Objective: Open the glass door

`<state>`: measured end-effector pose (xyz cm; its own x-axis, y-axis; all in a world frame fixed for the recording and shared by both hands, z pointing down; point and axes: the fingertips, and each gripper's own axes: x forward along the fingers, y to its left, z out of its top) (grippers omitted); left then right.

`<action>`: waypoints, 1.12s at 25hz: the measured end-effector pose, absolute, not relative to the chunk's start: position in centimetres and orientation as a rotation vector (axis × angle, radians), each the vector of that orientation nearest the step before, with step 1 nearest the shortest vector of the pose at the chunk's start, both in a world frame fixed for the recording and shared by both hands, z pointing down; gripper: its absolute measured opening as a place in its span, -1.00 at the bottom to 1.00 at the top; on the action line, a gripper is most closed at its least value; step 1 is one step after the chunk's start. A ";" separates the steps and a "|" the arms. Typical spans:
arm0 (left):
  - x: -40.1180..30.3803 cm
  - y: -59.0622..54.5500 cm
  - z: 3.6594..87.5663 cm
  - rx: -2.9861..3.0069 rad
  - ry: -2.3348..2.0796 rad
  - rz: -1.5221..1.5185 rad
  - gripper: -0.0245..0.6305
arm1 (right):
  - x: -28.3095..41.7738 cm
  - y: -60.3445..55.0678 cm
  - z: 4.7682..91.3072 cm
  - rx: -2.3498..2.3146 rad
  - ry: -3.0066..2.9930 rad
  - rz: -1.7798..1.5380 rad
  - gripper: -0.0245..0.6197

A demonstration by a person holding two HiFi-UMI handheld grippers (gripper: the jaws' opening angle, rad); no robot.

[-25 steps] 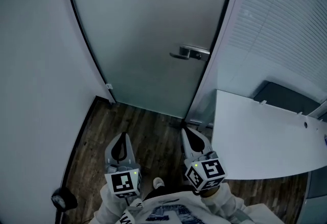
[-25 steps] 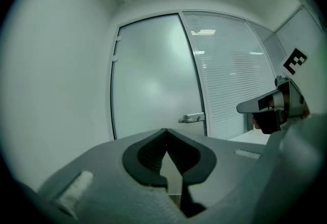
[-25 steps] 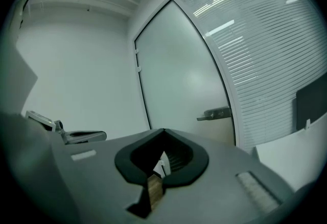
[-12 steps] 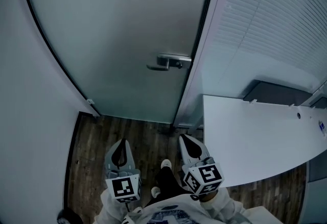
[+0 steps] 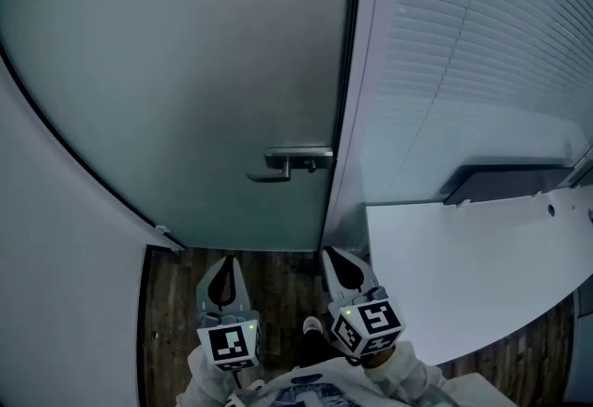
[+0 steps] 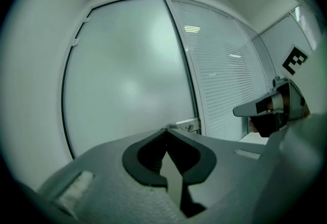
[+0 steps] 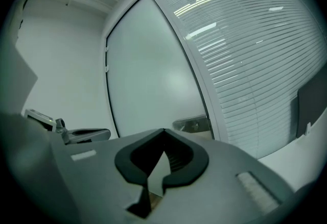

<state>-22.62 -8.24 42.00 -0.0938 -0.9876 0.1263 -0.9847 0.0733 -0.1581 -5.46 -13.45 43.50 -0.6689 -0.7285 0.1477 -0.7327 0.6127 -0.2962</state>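
**Both grippers closed and empty, facing the frosted glass door.**

The frosted glass door lies against its frame, with the lever handle at its right edge. In the head view, the left gripper sits below and left of the handle. The right gripper sits below and slightly right of it. Both are clear of the handle, above the wood floor. On each gripper the jaw tips meet, with nothing between them. A slatted blind lies right of the handle, and a white desk lies below and right of it.

Glass door ahead, handle at its right edge, desk at right.
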 end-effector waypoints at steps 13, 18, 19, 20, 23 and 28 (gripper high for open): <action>-20.4 -17.2 42.9 -2.181 2.196 -0.363 -0.91 | -2.8 -21.1 44.9 1.378 -2.736 0.566 -0.91; -20.6 -19.0 44.1 -2.200 2.142 -0.385 -0.91 | -3.0 -22.0 45.8 1.407 -2.714 0.575 -0.91; -20.7 -19.5 44.0 -2.201 2.139 -0.383 -0.91 | -3.2 -22.2 45.5 1.408 -2.714 0.571 -0.91; -20.8 -19.9 43.8 -2.206 2.137 -0.372 -0.91 | -3.3 -22.4 45.3 1.412 -2.715 0.566 -0.91; -20.9 -20.5 43.8 -2.235 2.108 -0.356 -0.91 | -3.8 -22.6 45.4 1.444 -2.710 0.550 -0.91; -21.9 -21.8 45.0 -2.279 2.059 -0.368 -0.91 | -4.6 -23.2 45.5 1.493 -2.690 0.524 -0.91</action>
